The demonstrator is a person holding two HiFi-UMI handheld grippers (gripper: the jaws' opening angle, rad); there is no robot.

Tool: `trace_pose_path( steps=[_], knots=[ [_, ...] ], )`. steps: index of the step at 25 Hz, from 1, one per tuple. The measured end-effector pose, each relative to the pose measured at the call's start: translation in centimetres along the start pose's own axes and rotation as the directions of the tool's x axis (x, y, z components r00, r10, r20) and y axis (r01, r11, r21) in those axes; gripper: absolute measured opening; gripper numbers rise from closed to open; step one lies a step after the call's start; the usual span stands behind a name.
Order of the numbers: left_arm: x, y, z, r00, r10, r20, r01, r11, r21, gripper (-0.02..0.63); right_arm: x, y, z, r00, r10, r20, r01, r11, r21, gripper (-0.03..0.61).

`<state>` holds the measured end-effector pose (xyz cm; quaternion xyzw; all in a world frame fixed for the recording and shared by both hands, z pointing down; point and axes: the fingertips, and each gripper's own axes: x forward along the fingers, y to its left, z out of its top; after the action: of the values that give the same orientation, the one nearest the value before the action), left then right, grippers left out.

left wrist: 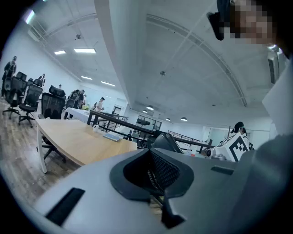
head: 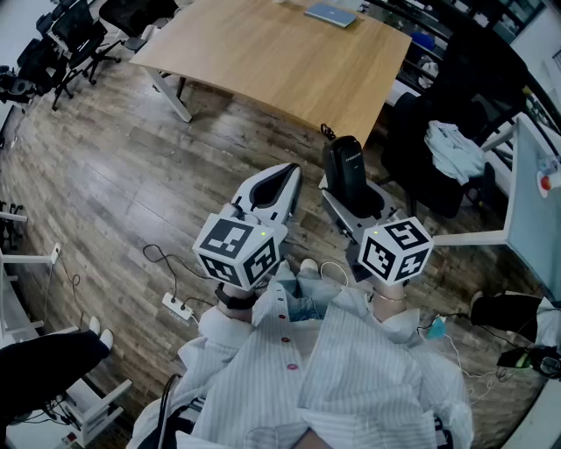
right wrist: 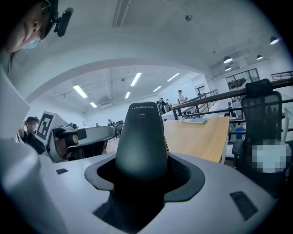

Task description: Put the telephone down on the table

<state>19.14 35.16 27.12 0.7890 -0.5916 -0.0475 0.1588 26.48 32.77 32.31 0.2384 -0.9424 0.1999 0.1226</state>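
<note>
A black telephone handset (head: 344,167) stands upright between the jaws of my right gripper (head: 355,200), held over the wooden floor in front of the person's body. In the right gripper view the telephone (right wrist: 141,137) fills the hollow of the right gripper (right wrist: 142,187), whose jaws stand wide and press on it. My left gripper (head: 270,188) hangs beside it on the left with nothing in it. Seen in the left gripper view, the left gripper (left wrist: 153,178) has its jaws together around an empty hollow. The wooden table (head: 263,53) lies ahead, beyond both grippers.
A blue notebook (head: 331,13) lies at the table's far edge. A black chair (head: 438,175) with a white cloth (head: 456,149) stands to the right, next to a white desk (head: 535,210). A power strip (head: 178,306) and cables lie on the floor. Office chairs (head: 70,35) stand far left.
</note>
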Motion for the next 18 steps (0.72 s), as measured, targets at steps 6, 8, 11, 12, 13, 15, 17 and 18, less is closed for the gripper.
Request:
trace_pose_path(
  steps=[6,8,11,12,13,15,17,18],
  knots=[
    [0.4,-0.8,0.1,1.0,-0.001,0.002,0.001,1.0,0.01,0.011,-1.1,-0.7,0.1,1.0,-0.004,0.016,0.004,1.0,0.012,0.29],
    [0.4,-1.0,0.0,1.0,0.005,0.005,-0.005,1.0,0.011,0.011,-1.5,-0.9,0.1,1.0,0.0,0.023,0.0,1.0,0.02,0.29],
    [0.2,-1.5,-0.1,1.0,0.022,0.014,-0.022,1.0,0.014,0.011,-2.1,-1.1,0.3,0.999,0.012,0.034,-0.013,1.0,0.021,0.29],
    [0.1,-1.7,-0.2,1.0,0.028,0.014,-0.028,0.999,0.017,0.011,-2.3,-1.2,0.4,0.999,0.019,0.039,-0.02,1.0,0.021,0.29],
    [0.1,-1.9,-0.3,0.999,0.034,0.014,-0.035,0.999,0.019,0.011,-2.6,-1.2,0.5,0.999,0.025,0.044,-0.026,0.999,0.02,0.29],
    [-0.1,-2.5,-0.6,0.999,0.046,0.016,-0.046,0.999,0.02,0.011,-3.1,-1.2,0.4,0.998,0.037,0.05,-0.038,0.999,0.018,0.29],
    [-0.2,-3.0,-0.8,0.998,0.056,0.021,-0.057,0.998,0.02,0.011,-3.7,-1.3,0.3,0.997,0.049,0.051,-0.05,0.999,0.014,0.29],
    [-0.3,-3.3,-0.9,0.998,0.061,0.024,-0.062,0.998,0.021,0.011,-3.9,-1.3,0.3,0.997,0.056,0.05,-0.057,0.998,0.011,0.29]
  ],
)
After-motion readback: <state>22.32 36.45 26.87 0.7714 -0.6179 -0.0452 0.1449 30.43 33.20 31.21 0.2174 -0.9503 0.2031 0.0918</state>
